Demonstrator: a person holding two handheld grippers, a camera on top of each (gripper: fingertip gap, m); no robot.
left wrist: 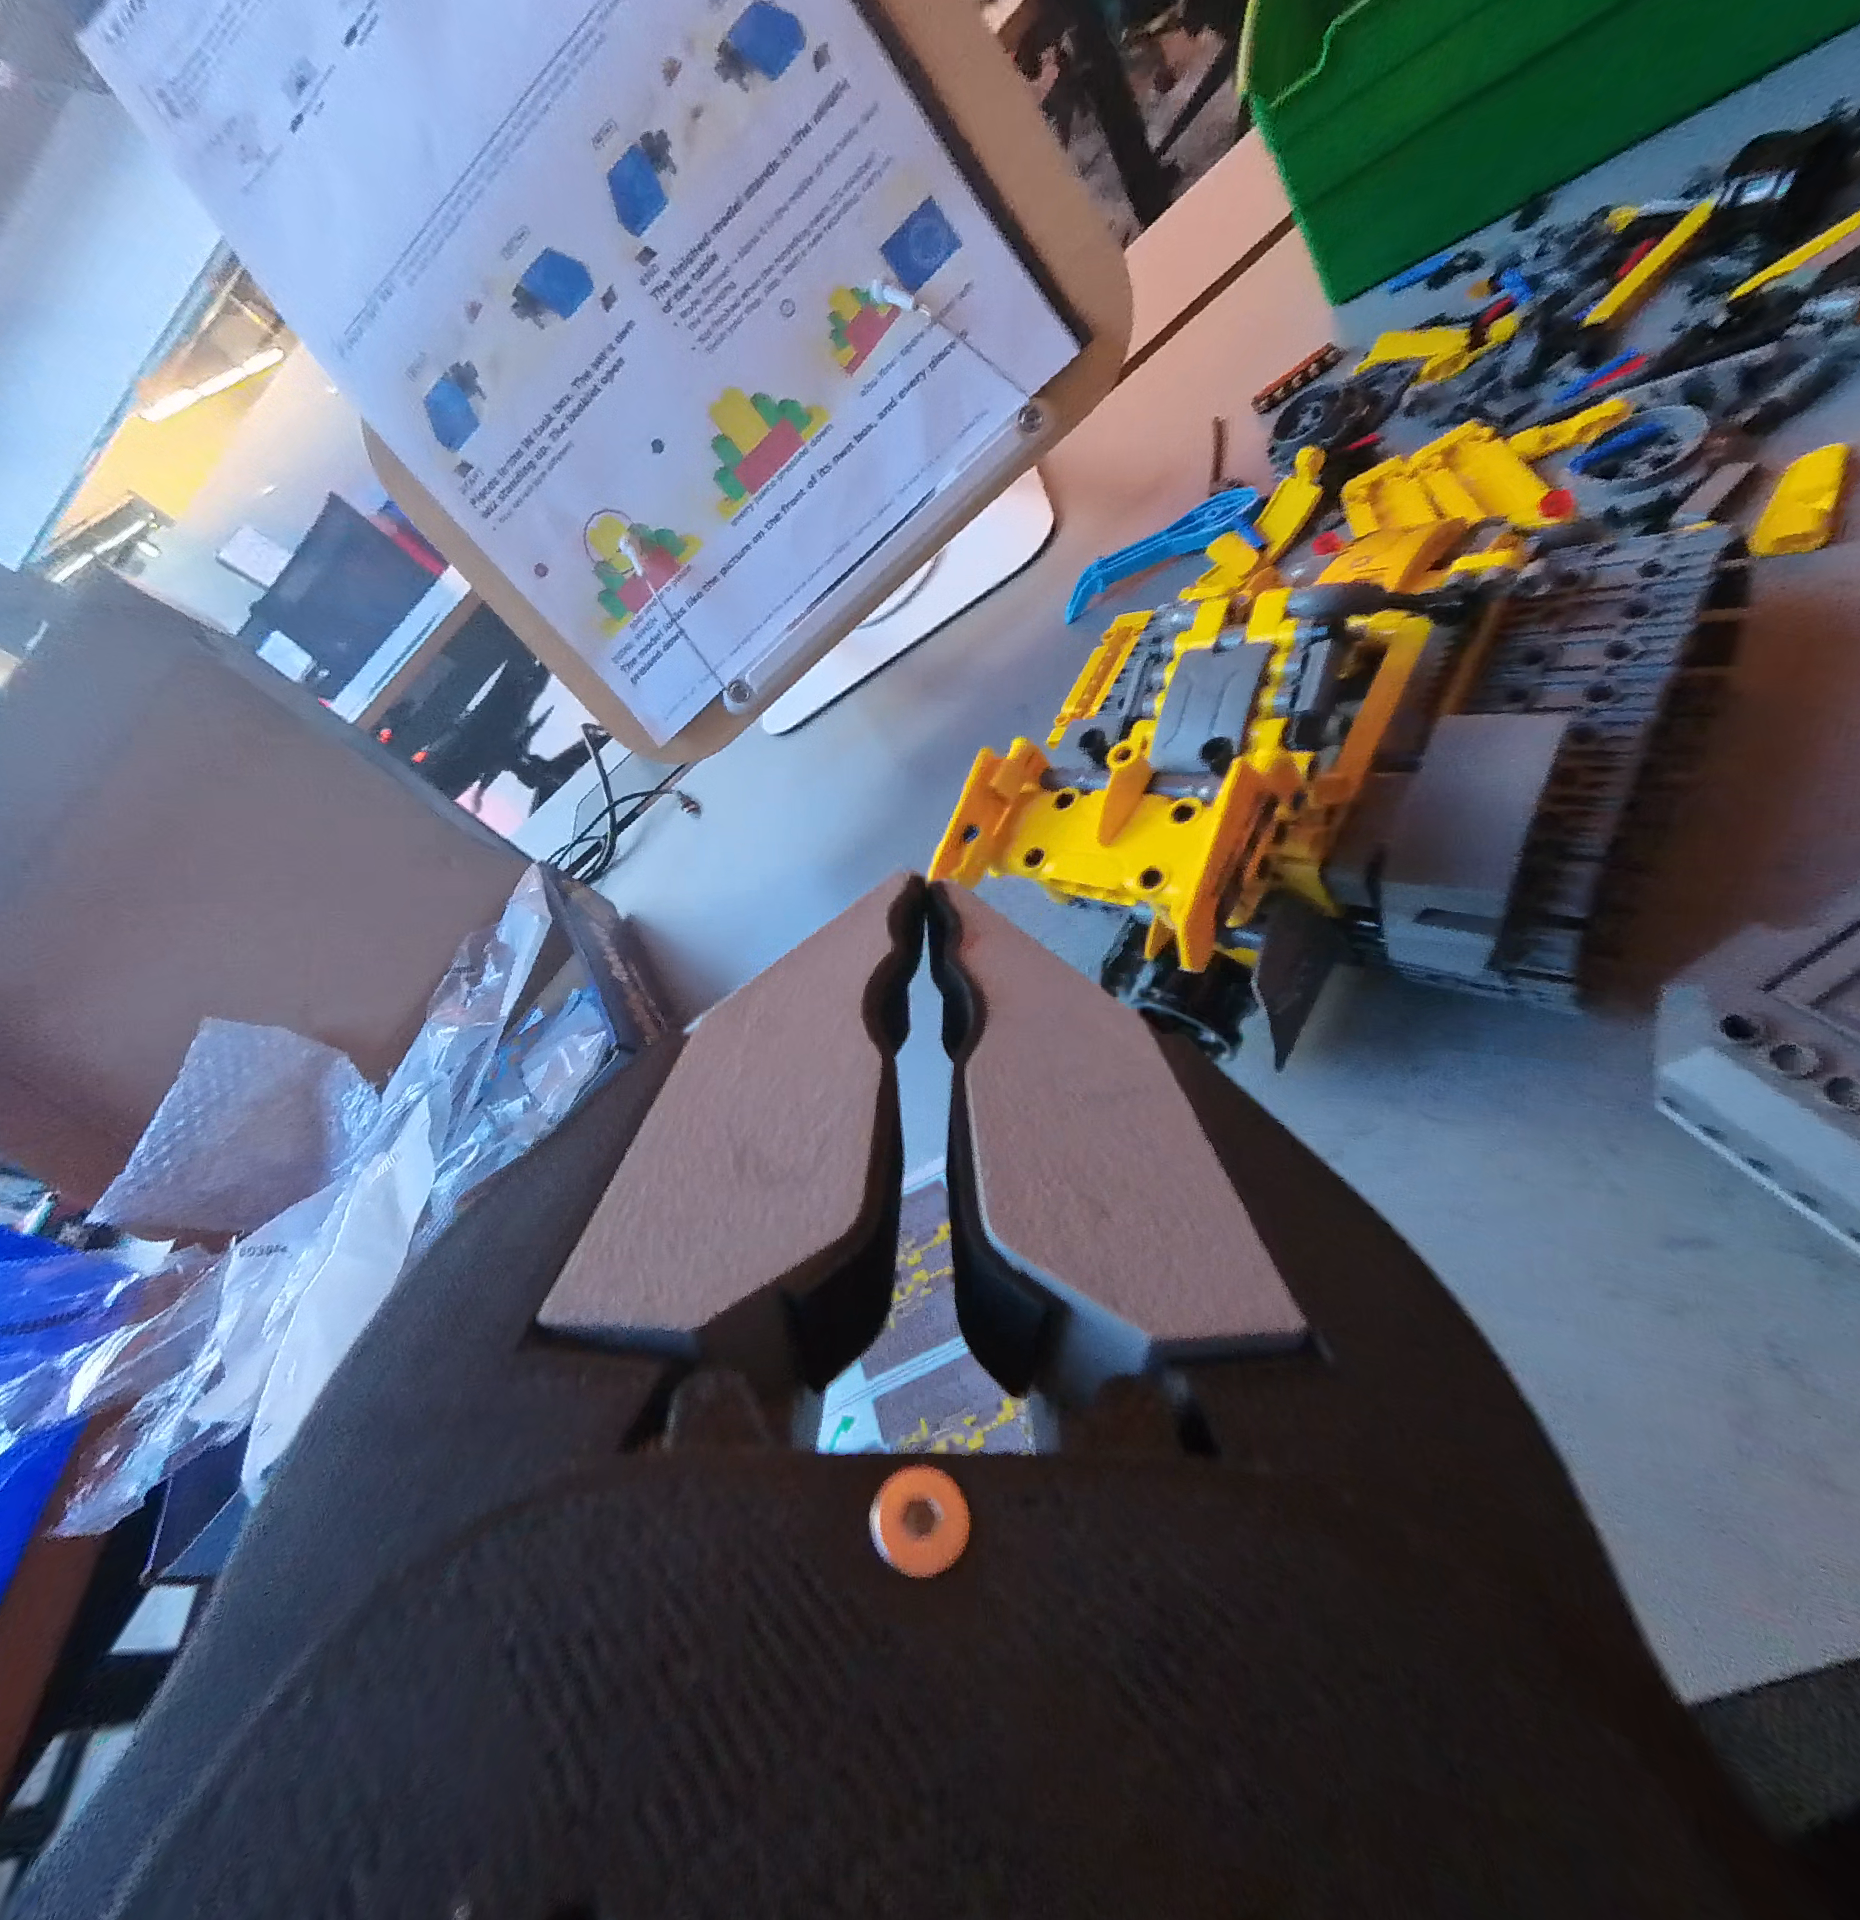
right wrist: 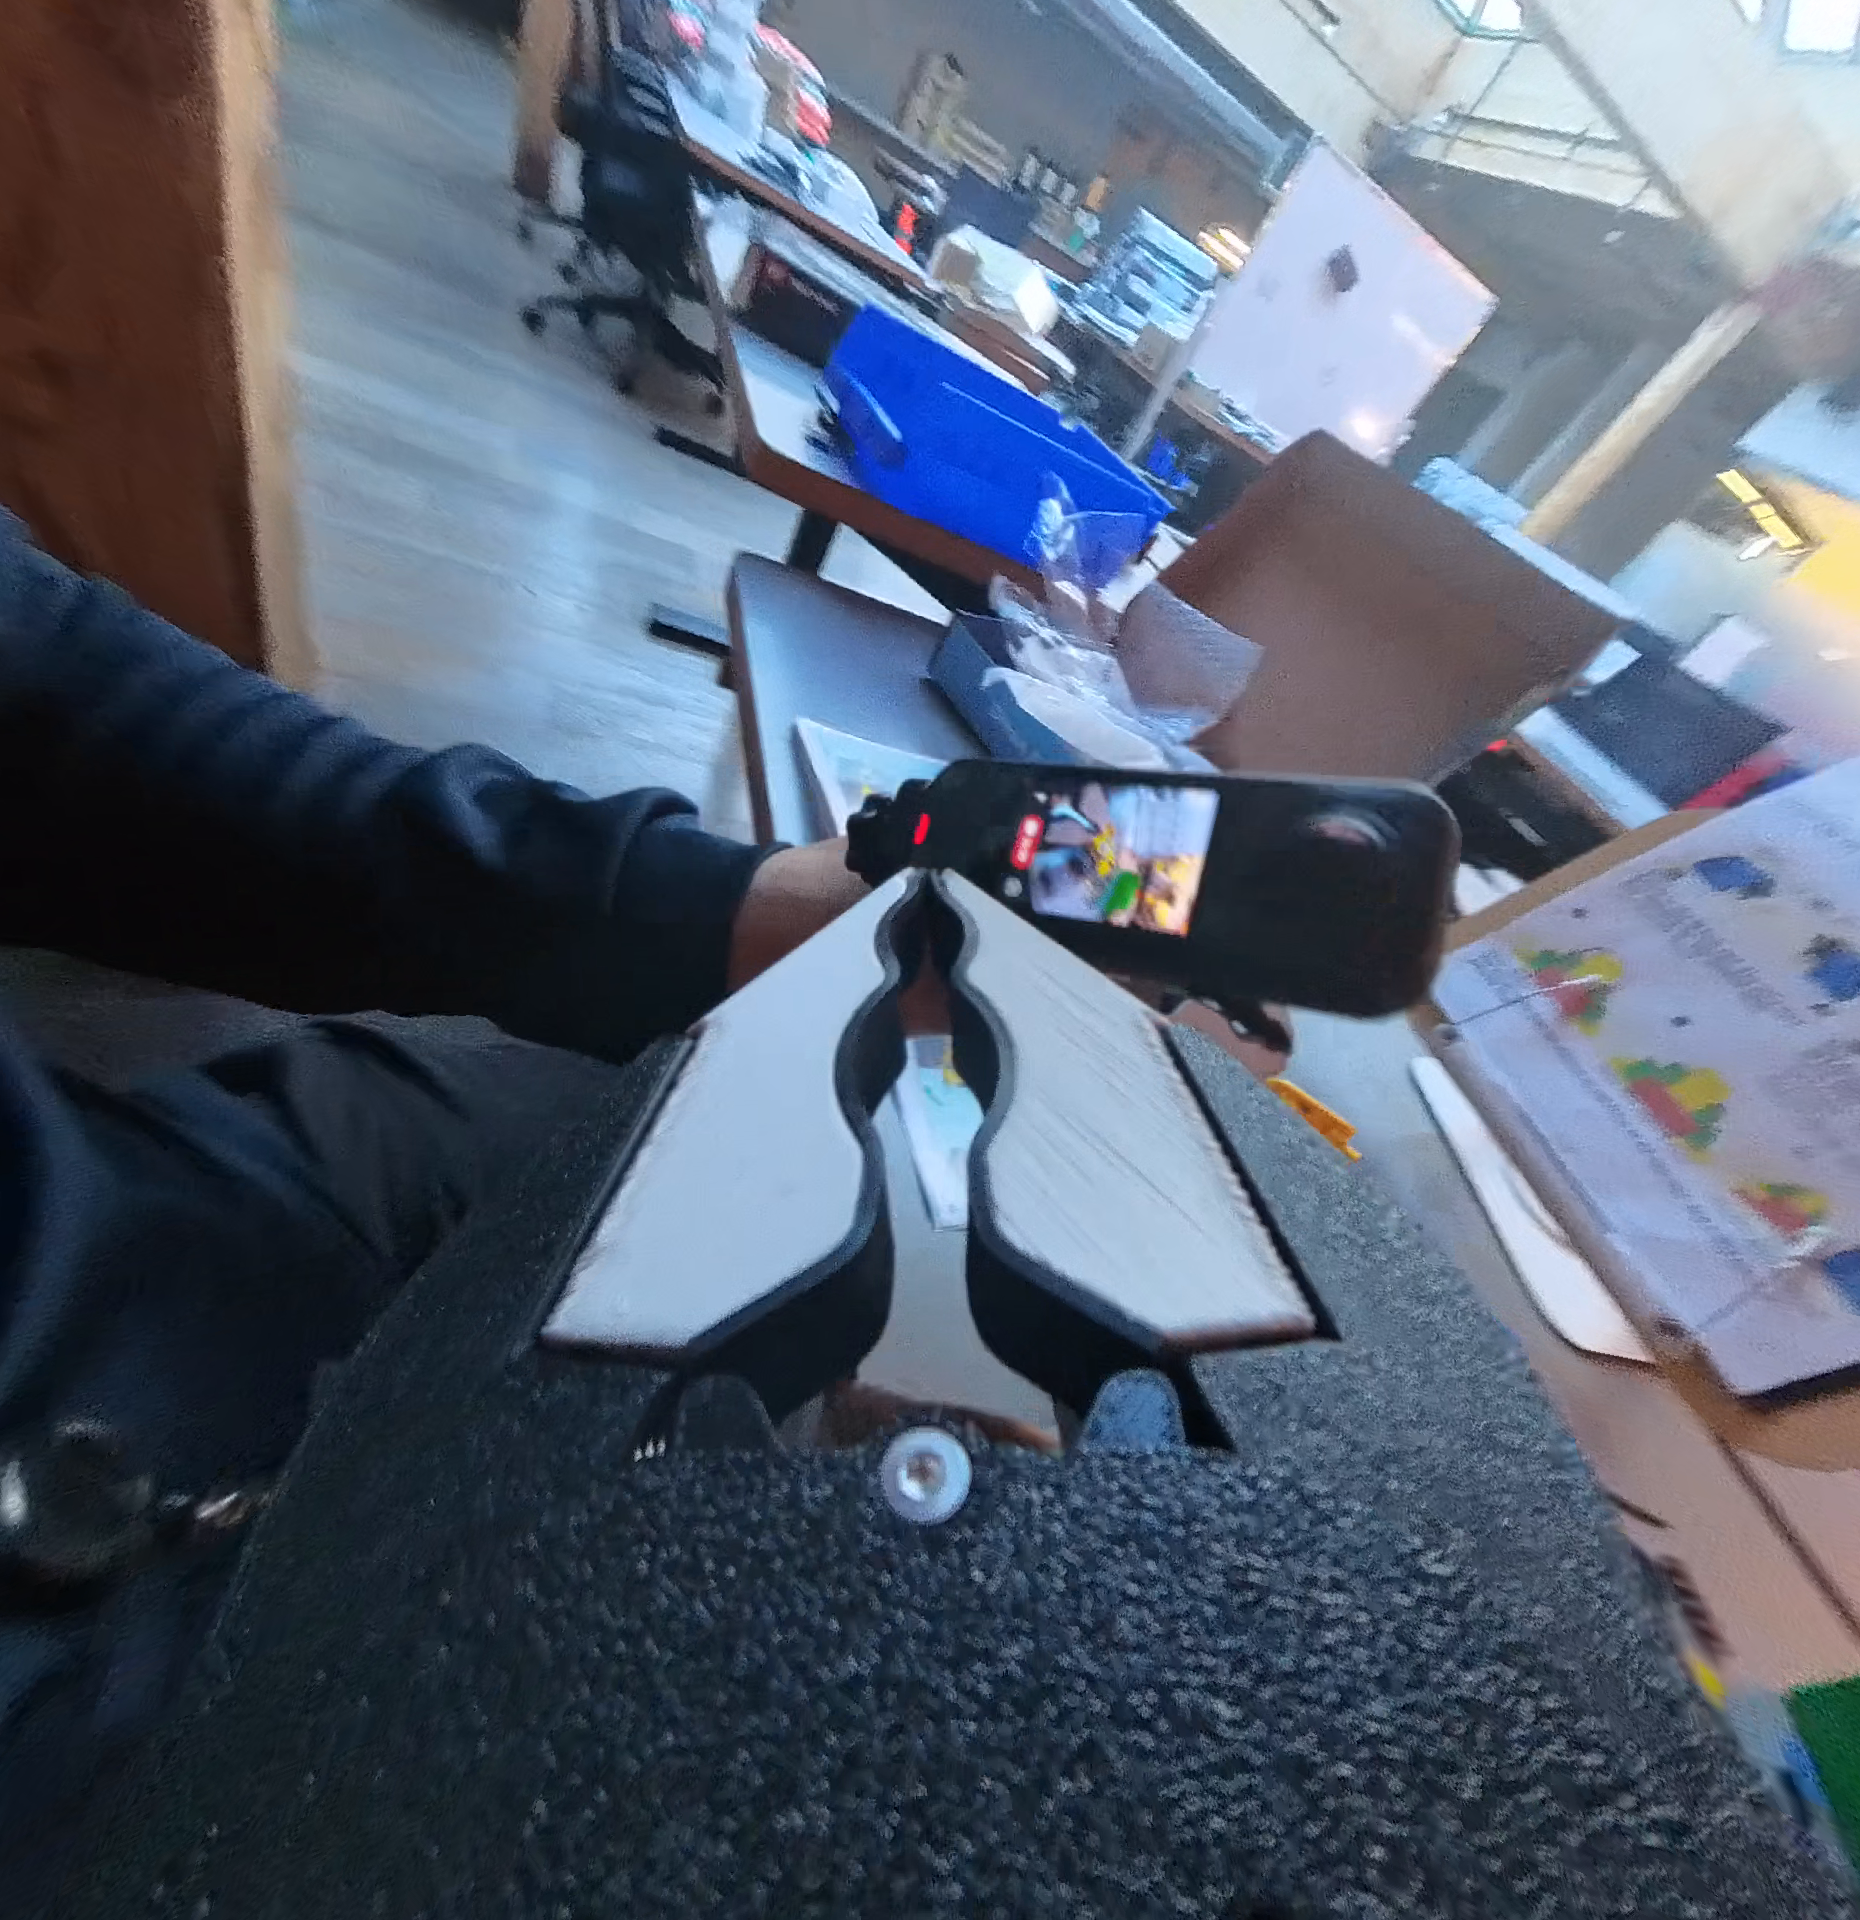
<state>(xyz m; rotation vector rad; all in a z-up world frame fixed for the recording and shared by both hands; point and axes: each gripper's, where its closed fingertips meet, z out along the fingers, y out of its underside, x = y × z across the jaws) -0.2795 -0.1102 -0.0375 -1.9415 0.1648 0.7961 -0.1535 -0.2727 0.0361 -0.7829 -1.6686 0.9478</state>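
My left gripper (left wrist: 926, 894) is shut and empty, held in the air above the grey table (left wrist: 1425, 1195). Just past its tips, to the right, stands a yellow and grey brick-built tracked vehicle (left wrist: 1321, 790). My right gripper (right wrist: 926, 883) is shut and empty, raised and tilted. Right beyond its tips is the black camera (right wrist: 1165, 883) of the other hand-held gripper, its small screen lit, with a person's hand (right wrist: 791, 914) and dark sleeve (right wrist: 334, 831) behind it.
A sheet with pictures of coloured bricks on a wooden stand (left wrist: 614, 343) (right wrist: 1653, 1060). Loose yellow, blue and black brick parts (left wrist: 1591, 343), a green bin (left wrist: 1528, 125), a cardboard box (left wrist: 178, 831) (right wrist: 1373, 603), crumpled plastic bags (left wrist: 313, 1174), a blue bin (right wrist: 988, 447), a booklet (right wrist: 853, 769). There is about 20 cm between the tips of the two grippers.
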